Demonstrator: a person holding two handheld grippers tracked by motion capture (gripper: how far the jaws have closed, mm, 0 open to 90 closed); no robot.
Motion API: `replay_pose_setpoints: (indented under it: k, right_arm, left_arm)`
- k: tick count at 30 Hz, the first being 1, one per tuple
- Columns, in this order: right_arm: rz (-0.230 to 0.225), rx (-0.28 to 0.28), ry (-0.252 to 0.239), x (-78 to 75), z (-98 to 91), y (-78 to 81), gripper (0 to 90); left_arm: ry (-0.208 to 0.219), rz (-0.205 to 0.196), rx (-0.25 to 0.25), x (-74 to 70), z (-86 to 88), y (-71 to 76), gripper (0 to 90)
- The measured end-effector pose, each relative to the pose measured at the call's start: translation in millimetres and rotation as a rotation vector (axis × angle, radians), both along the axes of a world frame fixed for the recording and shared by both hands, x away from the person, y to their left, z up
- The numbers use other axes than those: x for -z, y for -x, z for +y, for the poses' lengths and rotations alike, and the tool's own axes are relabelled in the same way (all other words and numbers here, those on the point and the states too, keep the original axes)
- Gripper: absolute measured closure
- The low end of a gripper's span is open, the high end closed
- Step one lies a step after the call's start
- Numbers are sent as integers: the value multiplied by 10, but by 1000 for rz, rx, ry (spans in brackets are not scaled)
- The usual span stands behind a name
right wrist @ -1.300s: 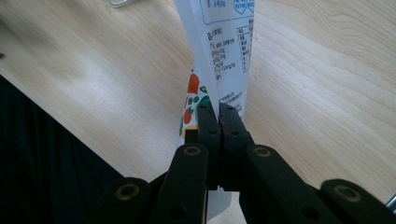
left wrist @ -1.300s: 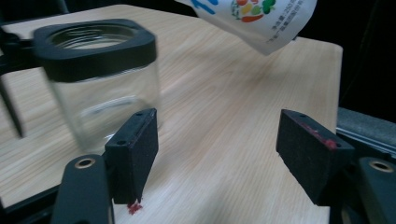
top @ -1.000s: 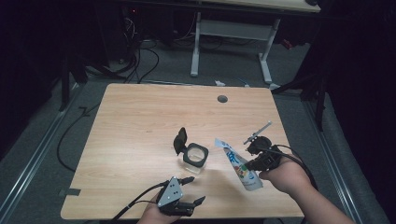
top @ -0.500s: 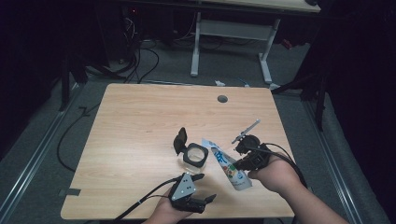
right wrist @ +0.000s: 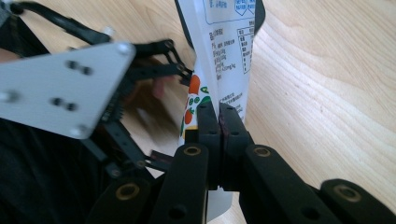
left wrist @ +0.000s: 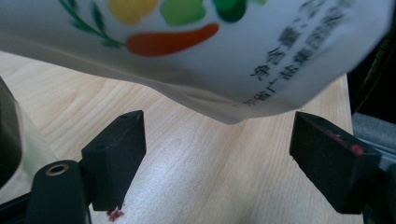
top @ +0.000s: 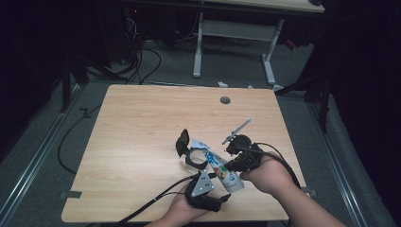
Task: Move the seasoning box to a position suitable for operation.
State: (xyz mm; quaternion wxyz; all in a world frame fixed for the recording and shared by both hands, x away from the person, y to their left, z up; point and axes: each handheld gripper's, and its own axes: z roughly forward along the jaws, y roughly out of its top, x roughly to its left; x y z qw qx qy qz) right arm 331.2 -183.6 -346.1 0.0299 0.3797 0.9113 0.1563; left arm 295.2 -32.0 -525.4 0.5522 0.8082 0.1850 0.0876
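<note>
My high camera looked forward and down from above the near edge of the counter. Both gripper cameras sat close along their jaws, low over the wood, sharing the printed pouch with it.

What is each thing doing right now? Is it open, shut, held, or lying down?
Pouch: held off the table, tilted, its top end pointing into the container.
Right gripper: shut on the pouch's lower edge.
Left gripper: open, jaws wide apart just under the pouch, not touching it.
Black container: standing on the table, open.
Lid: flipped up at the container's side.
Table: wooden, carrying the container.
</note>
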Motion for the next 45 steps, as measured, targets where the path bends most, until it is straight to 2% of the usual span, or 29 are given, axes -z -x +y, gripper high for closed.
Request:
replay_pose_setpoints:
  k: [2, 5, 13, 26, 34, 43, 45]
  right_arm:
    - [-2, 0, -3, -20, 33, 2, 898]
    - [2, -1, -13, -35, 73, 3, 898]
    - [10, -18, -25, -20, 154, 0, 898]
    - [11, 3, 6, -51, 114, -6, 899]
    - [18, 16, 22, -37, 101, -18, 898]
    - [30, 65, 30, 0, 83, -26, 896]
    - [22, 56, 27, 8, 87, -34, 896]
  left_arm:
    - [8, 7, -3, 0, -7, -5, 213]
    - [10, -20, 0, -16, 7, 6, 222]
    - [47, -11, -19, -62, 44, -7, 252]
    - [69, -29, -37, -88, 13, 85, 386]
    - [55, -31, -67, -97, -43, 143, 431]
    - [42, -27, -90, -82, -84, 178, 460]
    - [40, -31, -99, -80, -83, 185, 463]
